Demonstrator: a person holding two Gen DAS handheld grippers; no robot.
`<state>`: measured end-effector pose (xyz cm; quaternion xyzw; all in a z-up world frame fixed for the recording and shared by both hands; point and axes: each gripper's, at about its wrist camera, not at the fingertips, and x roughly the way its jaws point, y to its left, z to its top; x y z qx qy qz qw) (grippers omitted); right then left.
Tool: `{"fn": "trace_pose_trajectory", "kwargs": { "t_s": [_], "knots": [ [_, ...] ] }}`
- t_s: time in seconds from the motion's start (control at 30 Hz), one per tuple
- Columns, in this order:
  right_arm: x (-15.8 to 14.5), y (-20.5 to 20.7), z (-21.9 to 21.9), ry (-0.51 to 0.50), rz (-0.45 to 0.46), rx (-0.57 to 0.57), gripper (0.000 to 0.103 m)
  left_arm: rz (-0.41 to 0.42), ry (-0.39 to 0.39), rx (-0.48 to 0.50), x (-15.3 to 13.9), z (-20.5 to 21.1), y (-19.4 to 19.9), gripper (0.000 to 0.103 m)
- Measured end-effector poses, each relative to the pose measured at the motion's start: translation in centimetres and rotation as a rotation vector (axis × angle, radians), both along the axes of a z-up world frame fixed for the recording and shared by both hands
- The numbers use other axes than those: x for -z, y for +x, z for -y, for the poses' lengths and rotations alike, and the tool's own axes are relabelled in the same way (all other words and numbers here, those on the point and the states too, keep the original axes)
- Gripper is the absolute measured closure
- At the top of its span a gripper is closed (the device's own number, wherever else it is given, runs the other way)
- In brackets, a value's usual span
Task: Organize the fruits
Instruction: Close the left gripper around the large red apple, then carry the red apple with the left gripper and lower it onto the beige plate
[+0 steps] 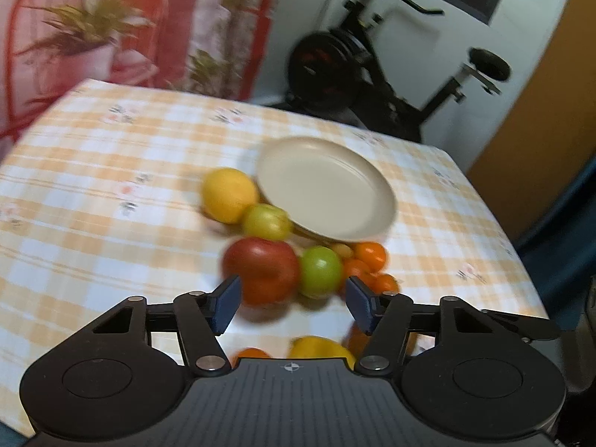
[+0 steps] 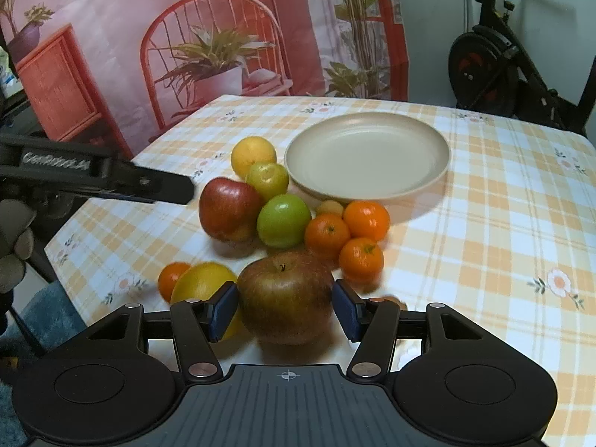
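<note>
Fruits (image 2: 283, 219) blur in left view — both grippers (image 1: 292, 303) (image 2: 285, 311) spread, right's pads flanking brownish apple (image 2: 285, 294).

Left view is blurring throughout; tool body is hiding most of lemon (image 1: 320, 348) and tangerine (image 1: 251, 353). Right view: apple (image 2: 286, 298) is covering desk behind.

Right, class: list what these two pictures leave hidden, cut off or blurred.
- Left wrist view: motion blur smears the red apple and tangerines.
- Left wrist view: the gripper body hides most of a yellow fruit.
- Right wrist view: the brownish apple's underside is hidden by the gripper body.
</note>
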<state>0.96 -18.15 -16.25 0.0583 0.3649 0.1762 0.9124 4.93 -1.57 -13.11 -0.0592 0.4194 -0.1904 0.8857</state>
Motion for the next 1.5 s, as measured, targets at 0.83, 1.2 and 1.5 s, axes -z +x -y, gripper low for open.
{"fn": "trace_pose_trajectory", "kwargs": {
  "t_s": [0.83, 1.2, 1.5],
  "knots": [
    [1.1, -0.7, 0.6, 0.048, -0.050, 0.000, 0.044, -0.219, -0.104, 0.249, 4.1, 4.4, 1.4, 0.061],
    [1.7, -0.1, 1.3, 0.117, -0.060, 0.020, 0.043, -0.219, -0.133, 0.245, 4.5, 4.2, 1.7, 0.061],
    [0.3, 0.1, 1.2, 0.108, -0.001, 0.029, 0.044, -0.159, -0.151, 0.247, 2.9, 3.9, 2.0, 0.062]
  ]
}}
